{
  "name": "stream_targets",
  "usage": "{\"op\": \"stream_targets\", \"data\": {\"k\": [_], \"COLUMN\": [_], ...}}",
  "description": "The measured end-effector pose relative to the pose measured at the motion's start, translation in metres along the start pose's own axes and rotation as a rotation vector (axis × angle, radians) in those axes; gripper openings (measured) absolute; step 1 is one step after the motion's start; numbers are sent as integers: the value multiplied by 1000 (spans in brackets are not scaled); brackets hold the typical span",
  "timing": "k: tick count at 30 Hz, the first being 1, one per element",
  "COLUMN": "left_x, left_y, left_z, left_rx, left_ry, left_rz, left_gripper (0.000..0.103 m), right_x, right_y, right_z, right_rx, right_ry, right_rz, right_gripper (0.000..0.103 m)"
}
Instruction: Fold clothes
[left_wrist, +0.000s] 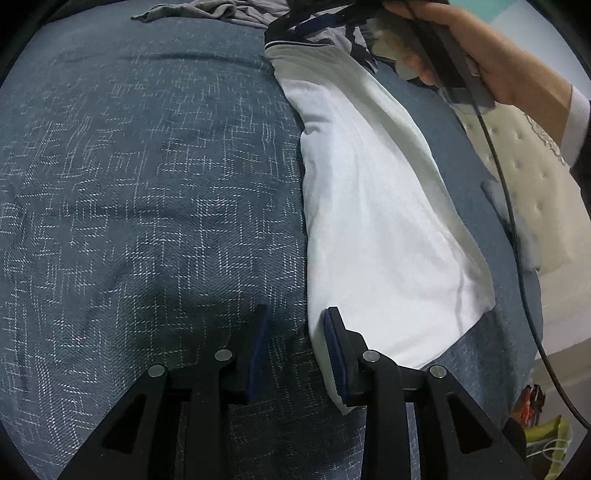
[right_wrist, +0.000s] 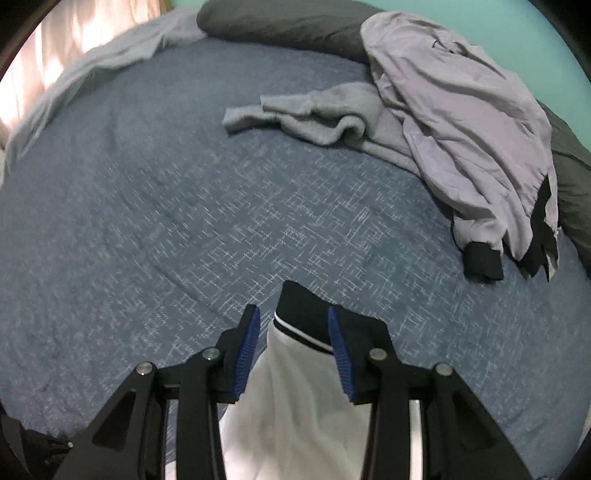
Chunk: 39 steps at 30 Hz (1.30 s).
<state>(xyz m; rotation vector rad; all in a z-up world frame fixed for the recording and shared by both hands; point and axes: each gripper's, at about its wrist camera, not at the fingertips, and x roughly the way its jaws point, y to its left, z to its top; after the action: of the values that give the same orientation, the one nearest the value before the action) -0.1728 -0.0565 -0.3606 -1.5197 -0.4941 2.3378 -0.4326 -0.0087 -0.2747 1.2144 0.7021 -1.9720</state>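
Folding is maybe halfway on this one garment, I'd say. The white jacket (left_wrist: 376, 206) with the black striped cuff (right_wrist: 301, 314) lies on the blue patterned bedspread (left_wrist: 147, 184) as a long narrow strip near the bed's edge, so it looks like the sides are already brought in, though I can't see enough to be sure how many layers there are.

Left claw (left_wrist: 295, 354) sits at the near end of the strip, jaws apart, one pad touching the white edge and the other over bare bedspread, so nothing is clamped. Right claw (right_wrist: 293, 350) is at the far end over the cuff, jaws also apart with the cuff lying between them but not pinched. From the left wrist view you can see the person's hand (left_wrist: 491, 59) holding that right tool up by the collar end.

What's left, as a guess: fold the strip end to end, then deal with the pile. A lilac-grey jacket (right_wrist: 461, 122) and a grey knit top (right_wrist: 314, 118) are crumpled and untouched near the dark pillow (right_wrist: 280, 22).
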Motion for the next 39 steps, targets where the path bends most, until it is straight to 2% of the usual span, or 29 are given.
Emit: {"op": "stream_targets", "data": {"k": [8, 11, 13, 16, 23, 34, 38, 39], "left_x": [0, 0, 1, 1, 2, 4, 5, 5], "left_y": [-2, -3, -3, -4, -7, -8, -11, -11], "left_z": [0, 0, -1, -1, -1, -2, -2, -1], "left_rx": [3, 2, 2, 3, 8, -10, -9, -9], "left_ry": [-1, -1, 0, 0, 1, 7, 8, 8], "left_rz": [1, 0, -1, -1, 3, -13, -11, -11], "left_gripper": [33, 33, 33, 33, 33, 33, 33, 33], "right_x": [22, 28, 29, 29, 12, 21, 32, 30], "right_y": [8, 11, 10, 7, -25, -54, -60, -61], "right_z": [4, 4, 4, 4, 13, 12, 9, 8], "right_rx": [-68, -103, -108, -109, 36, 260, 322, 325], "right_ry": [55, 67, 63, 49, -51, -71, -37, -54], "right_rz": [-97, -117, -126, -145, -146, -27, 29, 31], "right_gripper": [37, 24, 11, 6, 5, 6, 8, 16]}}
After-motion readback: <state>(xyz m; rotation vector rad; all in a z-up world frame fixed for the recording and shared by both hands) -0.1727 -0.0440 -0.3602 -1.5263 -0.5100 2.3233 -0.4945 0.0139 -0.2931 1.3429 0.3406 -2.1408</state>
